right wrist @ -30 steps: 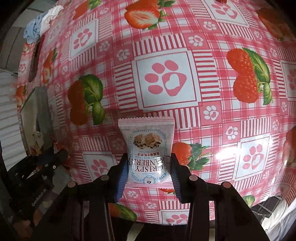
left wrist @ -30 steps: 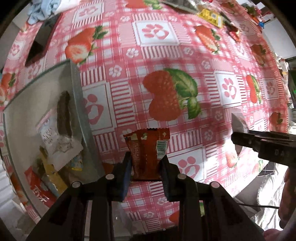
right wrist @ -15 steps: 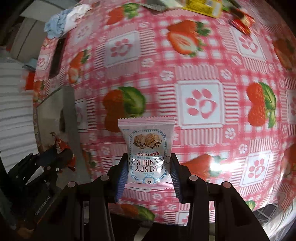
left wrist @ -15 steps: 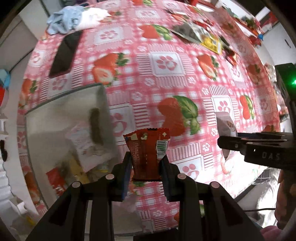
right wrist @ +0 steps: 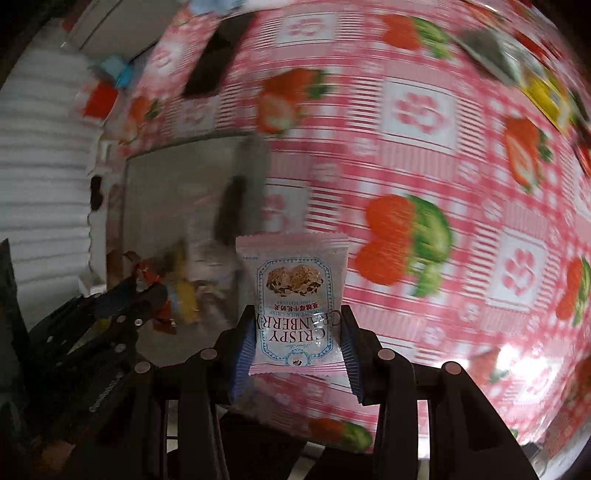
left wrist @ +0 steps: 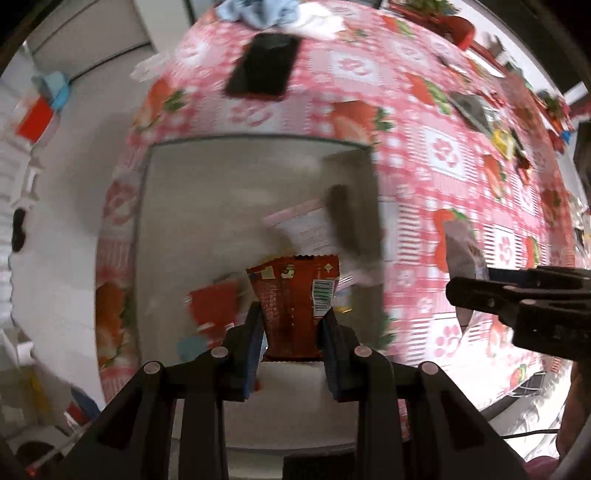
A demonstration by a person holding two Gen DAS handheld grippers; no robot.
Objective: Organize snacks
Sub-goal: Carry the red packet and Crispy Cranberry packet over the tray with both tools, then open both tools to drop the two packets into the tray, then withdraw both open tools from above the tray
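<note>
My left gripper (left wrist: 291, 332) is shut on a dark red snack packet (left wrist: 295, 299) and holds it above the open grey box (left wrist: 207, 206), which holds several snack packets. My right gripper (right wrist: 297, 343) is shut on a pink Crispy Cranberry packet (right wrist: 293, 291), held above the tablecloth just right of the grey box (right wrist: 177, 184). The right gripper also shows at the right of the left wrist view (left wrist: 458, 291). The left gripper shows at the lower left of the right wrist view (right wrist: 147, 291).
The table has a pink strawberry and paw-print cloth (left wrist: 443, 155). A black phone (left wrist: 264, 66) and a blue cloth (left wrist: 258, 11) lie beyond the box. More loose snack packets (left wrist: 476, 110) lie at the far right. The table edge and white floor (left wrist: 55, 221) are left.
Both grippers have swung left toward the grey box. The left gripper now holds its red packet over the box interior. Both views are blurred by motion.
</note>
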